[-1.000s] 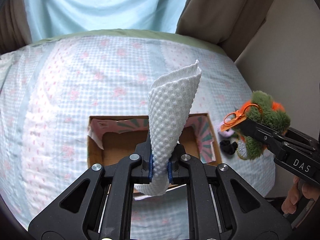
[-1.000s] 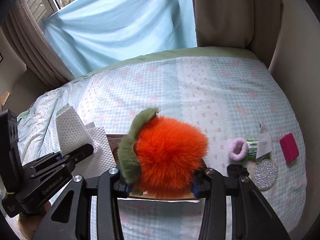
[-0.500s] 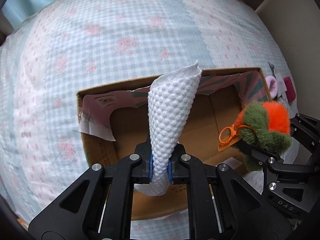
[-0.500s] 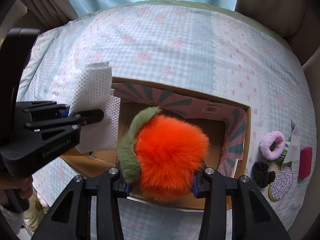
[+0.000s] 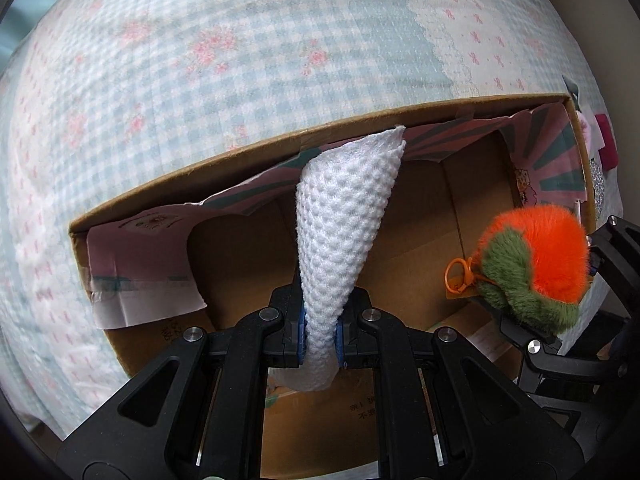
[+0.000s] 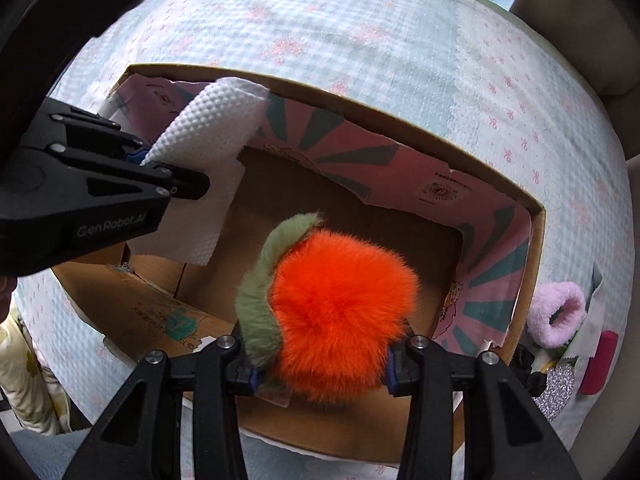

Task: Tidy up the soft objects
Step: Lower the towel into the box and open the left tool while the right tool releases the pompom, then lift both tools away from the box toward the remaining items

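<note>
Bed (image 5: 200, 60), checked floral cover, carries everything. Cardboard box (image 6: 536, 216) sits open on it, patterned paper lining peeling on the inner walls, floor of the box bare.

Left gripper (image 5: 321, 338) is clamped narrow on a white waffle-weave cloth (image 5: 344, 216), pinched low near one end; the rest stands up in a loose cone over the box interior, tip close to the far wall, can't tell if touching. In the right wrist view a flat part of the cloth hangs below the left gripper (image 6: 150, 162), inside the box's left end.

Right gripper (image 6: 320, 372) is closed on an orange pom-pom keychain (image 6: 344, 300) with a green fur strip on one side, held above the box's right half. Orange clasp (image 5: 458, 276) dangles off it in the left wrist view.

Outside the box, right side on the bed: pink scrunchie (image 6: 556, 314), black scrunchie (image 6: 528, 364), glittery silver disc (image 6: 558, 392), magenta piece (image 6: 598, 362).

Handling, my read: all light and soft. Cloth is limp, won't hold shape, pinch any edge or fold, expect it to slump on release. Pom-pom compresses a lot, fur is slick, so grip across the core, not the hair; clasp is the only hard part and may snag the lining. Both look ready to drop in.
</note>
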